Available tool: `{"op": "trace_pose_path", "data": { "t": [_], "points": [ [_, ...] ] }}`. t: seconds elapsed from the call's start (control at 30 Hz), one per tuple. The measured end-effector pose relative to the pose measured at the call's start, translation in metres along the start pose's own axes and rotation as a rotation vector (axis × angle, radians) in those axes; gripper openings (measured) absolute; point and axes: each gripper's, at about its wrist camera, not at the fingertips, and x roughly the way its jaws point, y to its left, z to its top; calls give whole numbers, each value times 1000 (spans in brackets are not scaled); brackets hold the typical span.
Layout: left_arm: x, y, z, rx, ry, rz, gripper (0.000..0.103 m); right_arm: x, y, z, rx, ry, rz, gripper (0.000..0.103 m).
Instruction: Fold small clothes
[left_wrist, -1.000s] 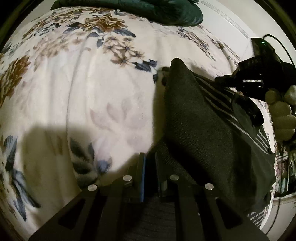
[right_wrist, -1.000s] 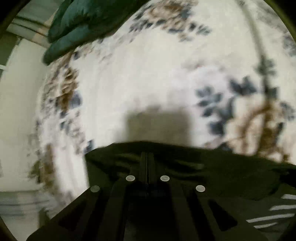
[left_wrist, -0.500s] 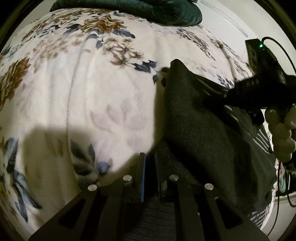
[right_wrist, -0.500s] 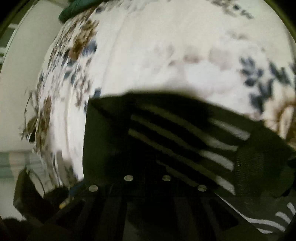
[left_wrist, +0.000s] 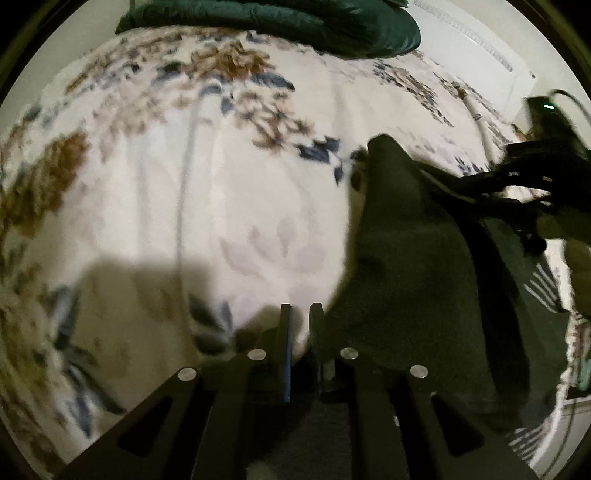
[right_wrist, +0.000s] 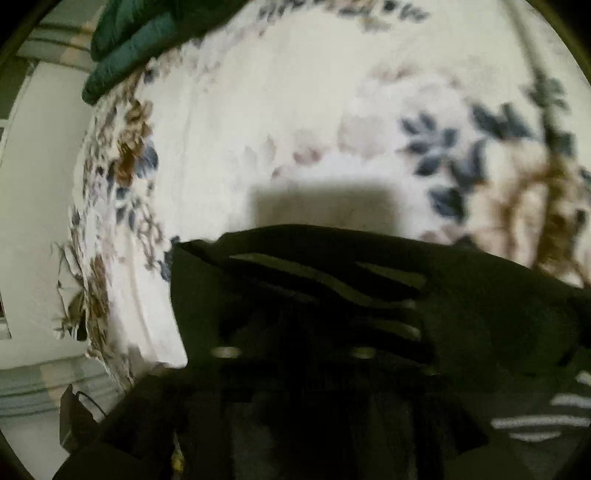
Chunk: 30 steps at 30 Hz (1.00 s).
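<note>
Dark garment (left_wrist: 417, 266) with pale stripes, lying on the right side of the floral bedspread (left_wrist: 221, 206) — one corner raised to a peak toward the far side, striped part showing at the right edge. Left gripper (left_wrist: 300, 314) at the near edge of the cloth, fingers set narrowly apart with bare bedspread showing in the gap, right finger just touching the fabric. Right gripper (left_wrist: 517, 177) reaching in over the garment from the far right; from its own camera, fingers buried in dark cloth (right_wrist: 332, 302) — opening impossible to tell. Green quilt (left_wrist: 280, 22) bunched at the far edge.
</note>
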Motion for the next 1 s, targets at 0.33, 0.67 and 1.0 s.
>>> {"op": "trace_pose_path", "data": {
  "t": [0.33,0.67,1.0],
  "points": [
    [-24,-27,31,96,-116,51,94,-72,-67,-149,266,-194,-199,72],
    [-32,-88,11,189,-72,80,94,-174,-214,-290,715,-374,-368,72],
    [-45,-149,-67,162,-27,189,94,-157,-294,-254,558,-246,-277,6]
  ]
}}
